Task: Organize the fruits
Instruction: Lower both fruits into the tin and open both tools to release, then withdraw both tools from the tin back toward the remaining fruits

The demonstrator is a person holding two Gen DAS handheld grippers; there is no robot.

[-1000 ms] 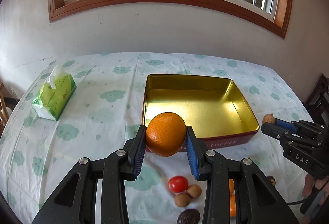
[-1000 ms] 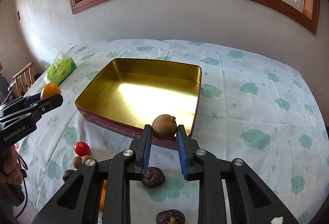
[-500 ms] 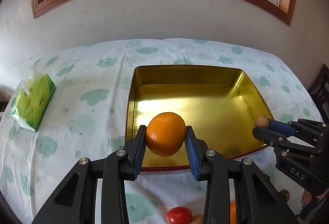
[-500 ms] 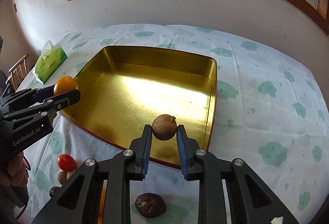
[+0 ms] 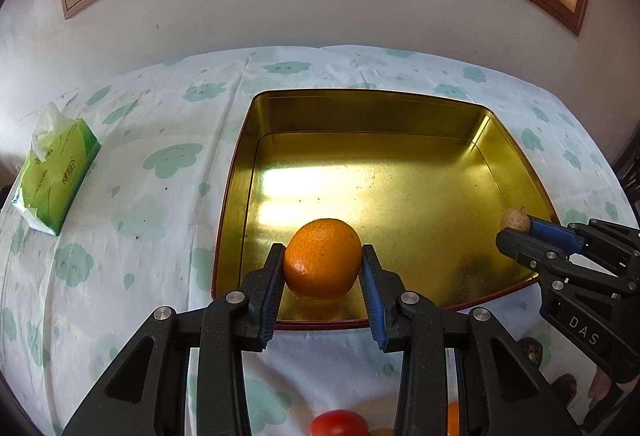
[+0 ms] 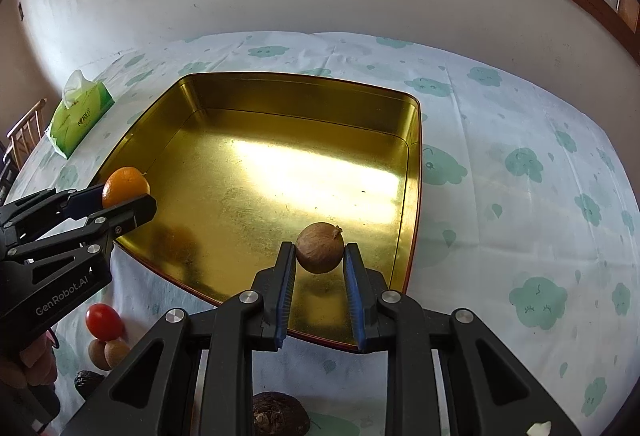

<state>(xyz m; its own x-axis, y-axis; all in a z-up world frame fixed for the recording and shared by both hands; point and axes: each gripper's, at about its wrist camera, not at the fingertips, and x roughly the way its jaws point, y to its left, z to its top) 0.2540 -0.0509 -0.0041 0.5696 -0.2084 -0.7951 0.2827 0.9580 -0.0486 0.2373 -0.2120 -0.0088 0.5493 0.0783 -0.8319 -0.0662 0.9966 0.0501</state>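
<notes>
the left gripper (image 5: pixel 323 268) was clamped on an orange (image 5: pixel 322 258), its pads pressing the fruit's two sides, low in the centre of the left wrist view and over the near left part of the gold tin (image 5: pixel 256 139). the right gripper (image 6: pixel 319 256) was closed on a small brown round fruit (image 6: pixel 319 247), low centre in the right wrist view, above the tin's near right corner. the step in hand looked like the placing: both fruits were carried over the empty tin and not yet set down. the next move likely called for lowering each to the tin floor and easing the jaws apart gently, since round fruit could roll on the smooth metal. the orange was nearly a ball, slightly wider than tall, with no clear pointing end in view. the brown fruit's little stem tip pointed to the upper right of the frame. a red tomato (image 6: pixel 104 322) and other small fruits waited on the bench (image 6: pixel 520 123) at lower left.
</notes>
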